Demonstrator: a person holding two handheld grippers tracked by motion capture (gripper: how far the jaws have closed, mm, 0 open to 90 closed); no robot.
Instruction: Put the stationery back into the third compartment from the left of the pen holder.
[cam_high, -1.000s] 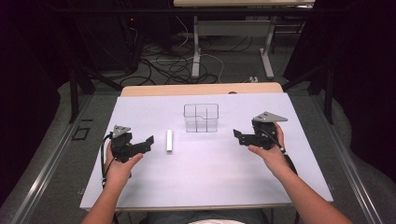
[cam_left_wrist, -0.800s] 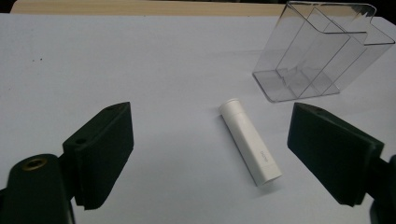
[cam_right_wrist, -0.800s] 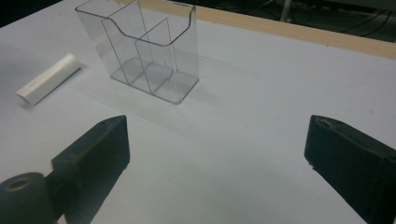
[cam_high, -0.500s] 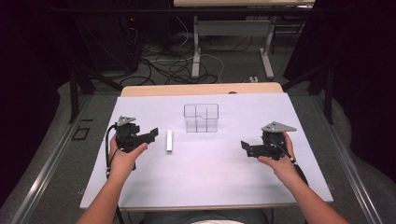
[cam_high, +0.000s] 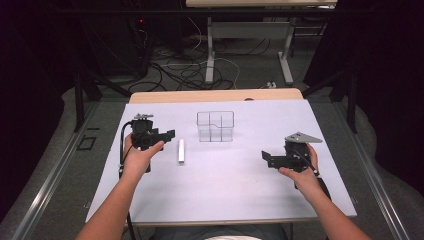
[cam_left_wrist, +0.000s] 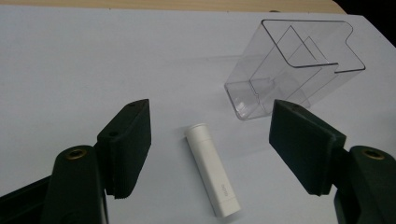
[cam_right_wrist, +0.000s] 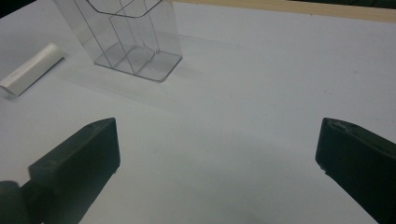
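From the high view, the left gripper (cam_high: 167, 134) hovers just left of the small white plastic cylinder (cam_high: 181, 151) lying flat on the pale tabletop (cam_high: 225, 195); the right gripper (cam_high: 265, 157) hangs well apart.

In the left gripper view, its jaws, just been closing, stand apart, untouching, the cylinder (cam_left_wrist: 212, 175) between them, the clear plastic divided box (cam_left_wrist: 292, 70) beyond.

In the right gripper view, the jaws gape wide over bare table, box (cam_right_wrist: 128, 35) ahead-left.

Both grippers are matte black. The left gripper (cam_high: 167, 135) trails a black cable; brass-ringed screw holes sit behind its ribbed pads (cam_left_wrist: 128, 149). The right gripper (cam_high: 265, 157) carries a grey three-cornered plate.
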